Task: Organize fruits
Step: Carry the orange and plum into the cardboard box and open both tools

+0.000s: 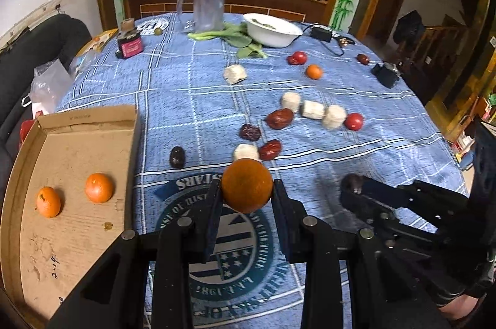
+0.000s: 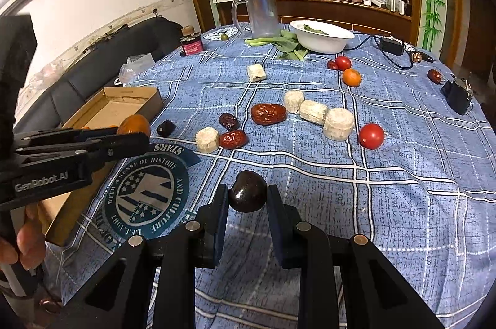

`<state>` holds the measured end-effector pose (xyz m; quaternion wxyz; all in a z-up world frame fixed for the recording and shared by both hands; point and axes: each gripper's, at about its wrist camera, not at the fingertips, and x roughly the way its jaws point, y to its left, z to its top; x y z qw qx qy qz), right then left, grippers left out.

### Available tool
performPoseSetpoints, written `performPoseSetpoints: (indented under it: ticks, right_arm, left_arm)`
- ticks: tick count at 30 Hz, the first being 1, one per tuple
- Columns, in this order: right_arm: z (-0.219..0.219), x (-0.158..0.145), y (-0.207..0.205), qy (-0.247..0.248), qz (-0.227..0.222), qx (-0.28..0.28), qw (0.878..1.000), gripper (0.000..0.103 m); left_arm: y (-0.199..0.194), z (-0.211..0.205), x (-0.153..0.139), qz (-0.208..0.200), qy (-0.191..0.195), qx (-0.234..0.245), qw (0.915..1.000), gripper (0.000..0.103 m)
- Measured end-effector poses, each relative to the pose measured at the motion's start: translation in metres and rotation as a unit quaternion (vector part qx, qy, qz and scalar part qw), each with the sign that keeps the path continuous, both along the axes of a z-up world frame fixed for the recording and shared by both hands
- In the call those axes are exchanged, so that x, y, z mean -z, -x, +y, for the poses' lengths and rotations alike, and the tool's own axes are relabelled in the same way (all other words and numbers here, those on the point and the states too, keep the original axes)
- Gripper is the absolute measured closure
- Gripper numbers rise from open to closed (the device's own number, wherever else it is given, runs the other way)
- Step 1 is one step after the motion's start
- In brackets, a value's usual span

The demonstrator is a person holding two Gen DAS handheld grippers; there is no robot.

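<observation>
My left gripper (image 1: 247,189) is shut on an orange (image 1: 247,185), held above the blue tablecloth just right of a cardboard box (image 1: 93,124) that holds two more oranges (image 1: 99,187) (image 1: 48,202). My right gripper (image 2: 248,195) is shut on a dark round fruit (image 2: 248,191), lifted off the cloth. In the right wrist view the left gripper (image 2: 136,133) shows at the left with its orange (image 2: 134,124) by the box (image 2: 130,99). Red dates (image 2: 268,113), a tomato (image 2: 371,135), another orange (image 2: 351,77) and white cylinders (image 2: 338,124) lie scattered mid-table.
At the far end stand a clear jug (image 1: 208,5), a white bowl (image 1: 272,29) with greens beside it, and a small pink jar (image 1: 130,45). A black charger and cable (image 1: 322,34) lie at the back right. A dark sofa (image 1: 37,50) runs along the left.
</observation>
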<state>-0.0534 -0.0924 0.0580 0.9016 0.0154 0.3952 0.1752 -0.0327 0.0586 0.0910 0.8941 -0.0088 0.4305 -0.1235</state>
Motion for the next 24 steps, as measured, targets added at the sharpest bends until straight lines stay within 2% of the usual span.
performPoseSetpoints:
  ticks: [5, 18, 24]
  right_arm:
    - [0.008, -0.011, 0.007, 0.001, -0.015, -0.008, 1.0, 0.076]
    - [0.039, -0.017, 0.007, 0.011, -0.013, -0.026, 1.0, 0.076]
    - [0.06, -0.018, 0.005, -0.015, -0.013, -0.054, 0.998, 0.076]
  left_arm:
    - [0.005, 0.008, -0.002, -0.005, -0.005, -0.006, 1.0, 0.072]
    - [0.009, 0.029, -0.002, -0.009, -0.012, -0.019, 0.9997, 0.072]
    - [0.017, 0.058, -0.002, -0.005, -0.025, -0.042, 0.9988, 0.072]
